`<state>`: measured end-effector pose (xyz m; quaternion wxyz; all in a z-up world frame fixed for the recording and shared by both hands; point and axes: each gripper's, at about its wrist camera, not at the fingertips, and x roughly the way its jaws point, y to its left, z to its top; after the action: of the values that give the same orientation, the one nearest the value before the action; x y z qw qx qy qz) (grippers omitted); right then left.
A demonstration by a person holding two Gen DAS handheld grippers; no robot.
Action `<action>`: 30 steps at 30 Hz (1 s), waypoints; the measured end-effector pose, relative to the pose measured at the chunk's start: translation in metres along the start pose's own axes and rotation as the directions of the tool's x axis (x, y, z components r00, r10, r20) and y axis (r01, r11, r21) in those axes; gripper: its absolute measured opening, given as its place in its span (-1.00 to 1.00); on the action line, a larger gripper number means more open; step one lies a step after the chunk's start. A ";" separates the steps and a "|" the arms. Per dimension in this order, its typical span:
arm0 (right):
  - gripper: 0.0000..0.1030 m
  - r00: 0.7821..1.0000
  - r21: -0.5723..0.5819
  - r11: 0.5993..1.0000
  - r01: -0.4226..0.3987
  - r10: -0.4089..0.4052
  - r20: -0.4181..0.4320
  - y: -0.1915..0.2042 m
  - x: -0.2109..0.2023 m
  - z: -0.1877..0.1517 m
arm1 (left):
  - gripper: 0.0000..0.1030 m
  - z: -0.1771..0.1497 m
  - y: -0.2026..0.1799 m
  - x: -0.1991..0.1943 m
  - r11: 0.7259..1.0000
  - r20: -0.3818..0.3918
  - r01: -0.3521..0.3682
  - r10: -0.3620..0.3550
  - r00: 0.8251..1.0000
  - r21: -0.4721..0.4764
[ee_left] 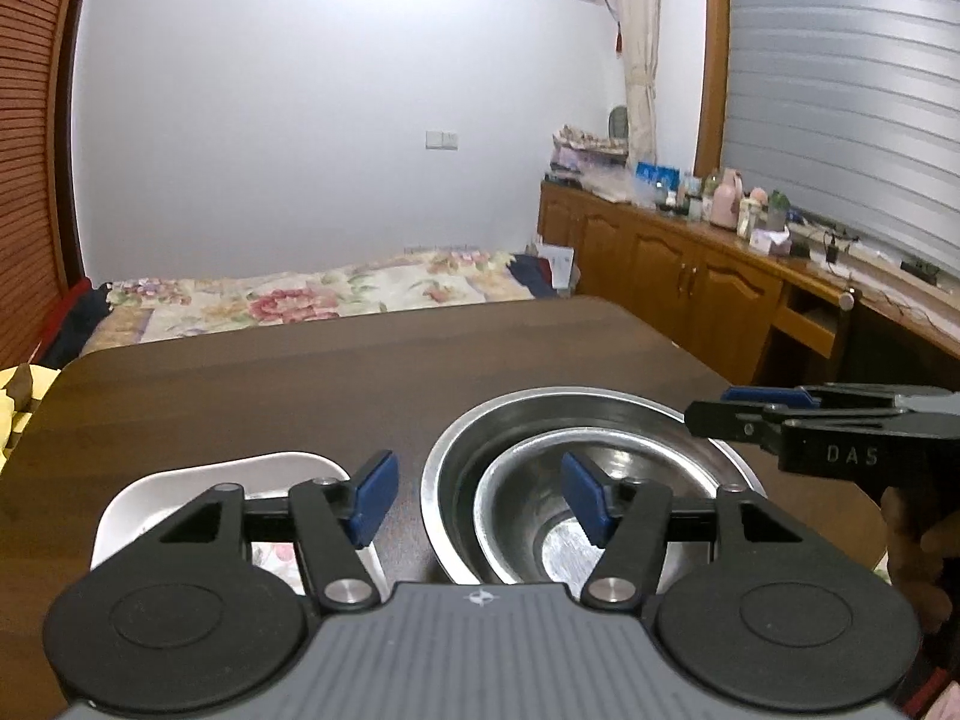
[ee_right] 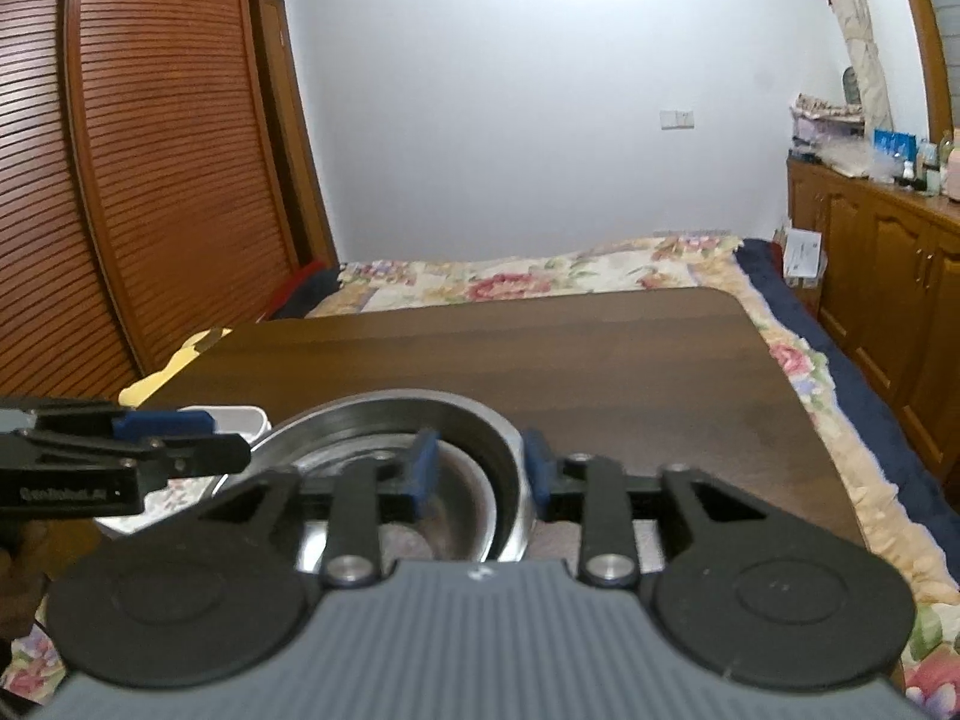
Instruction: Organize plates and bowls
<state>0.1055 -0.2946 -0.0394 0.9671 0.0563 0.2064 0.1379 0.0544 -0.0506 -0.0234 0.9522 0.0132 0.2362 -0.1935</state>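
Observation:
A large steel bowl (ee_left: pixel 540 408) stands on the dark wooden table (ee_left: pixel 240 396) with a smaller steel bowl (ee_left: pixel 522 480) nested inside it. A white dish (ee_left: pixel 270 459) with a floral inside lies just left of them. My left gripper (ee_left: pixel 480 498) is open, its blue pads either side of the large bowl's left rim without pressing on it. In the right wrist view my right gripper (ee_right: pixel 480 471) is open around the right rim of the large bowl (ee_right: pixel 372 414); the small bowl (ee_right: pixel 468 504) and the white dish (ee_right: pixel 240 417) show behind. Each gripper appears side-on in the other's view: right gripper (ee_left: pixel 708 417), left gripper (ee_right: pixel 228 450).
The table's far half (ee_right: pixel 540 348) is bare wood. Beyond it lies a bed with a floral quilt (ee_left: pixel 300 300). Wooden cabinets (ee_left: pixel 660 264) with cluttered tops line the right wall, and a louvred wardrobe (ee_right: pixel 150 180) stands on the left. A hand (ee_left: pixel 912 540) holds the right gripper.

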 end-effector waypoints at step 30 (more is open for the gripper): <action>-0.01 1.000 0.037 0.999 -0.002 0.002 0.020 -0.003 0.022 -0.027 | -0.22 -0.028 -0.004 0.014 0.999 -0.027 -0.032 0.031 0.999 -0.042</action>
<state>0.1145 -0.2892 -0.0729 0.9678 0.0758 0.1990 0.1344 0.0515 -0.0560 -0.0540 0.9520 -0.0008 0.2526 -0.1730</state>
